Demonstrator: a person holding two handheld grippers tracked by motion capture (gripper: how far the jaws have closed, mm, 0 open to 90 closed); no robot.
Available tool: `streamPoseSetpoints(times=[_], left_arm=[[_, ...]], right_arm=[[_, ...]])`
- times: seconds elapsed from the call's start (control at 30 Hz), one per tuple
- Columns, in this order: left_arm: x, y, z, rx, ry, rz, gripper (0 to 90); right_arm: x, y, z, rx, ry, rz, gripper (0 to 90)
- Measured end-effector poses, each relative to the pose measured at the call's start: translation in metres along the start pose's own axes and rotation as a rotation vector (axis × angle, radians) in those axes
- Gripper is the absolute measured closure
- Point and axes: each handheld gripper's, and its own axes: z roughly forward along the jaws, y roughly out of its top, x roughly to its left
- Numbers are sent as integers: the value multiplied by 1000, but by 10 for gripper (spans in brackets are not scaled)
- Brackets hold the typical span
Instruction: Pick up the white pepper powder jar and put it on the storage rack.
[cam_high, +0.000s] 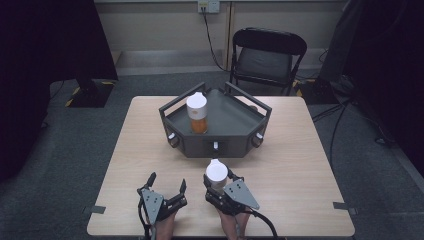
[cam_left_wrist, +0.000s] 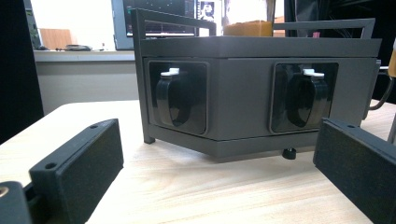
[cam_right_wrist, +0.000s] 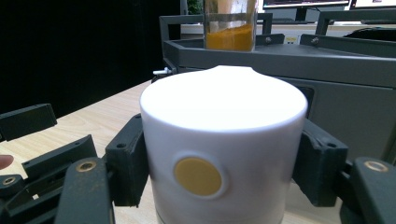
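Clearance between my held jar and the rack is the relation the coming move depends on. I have the right gripper (cam_high: 218, 184) near the table's front edge, and the dark rack (cam_high: 227, 145) stands ahead of it, toward the far side of the table (cam_high: 300, 165). The white-capped jar (cam_high: 216, 175) in that gripper is upright, its long axis vertical. In the right gripper view, the jar (cam_right_wrist: 223, 154) has one black pad pressed against each flank of its white cap, so I read the right gripper as closed on the jar, jaws held apart only by the cap's width. A round yellow dot (cam_right_wrist: 198, 176) on the cap faces the camera.

A second jar (cam_high: 197, 113), with orange contents and a white cap, stands upright on the rack's top tray, on its left part. The right part of that tray looks free, so I judge it the likely target: travel is forward and upward, over the tray's raised rail.

The left gripper (cam_high: 166, 189) sits just beside the right one, to its left, low over the table. Its jaws are spread wide with nothing between them; in the left gripper view both pads (cam_left_wrist: 79, 172) frame the rack's front face (cam_left_wrist: 243, 98) and its two recessed cups. The right hand is nearer the work, being the loaded one.
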Motion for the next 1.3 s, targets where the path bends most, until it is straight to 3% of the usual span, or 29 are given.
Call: streamPoseSetpoints(times=[0.5, 1.3], left_arm=[[0, 0, 0, 0, 0, 0, 9], [0, 0, 0, 0, -1, 0, 9]], right_arm=[[-2, 17, 1, 6, 14, -10, 303], [-22, 53, 6, 0, 39, -37, 303]])
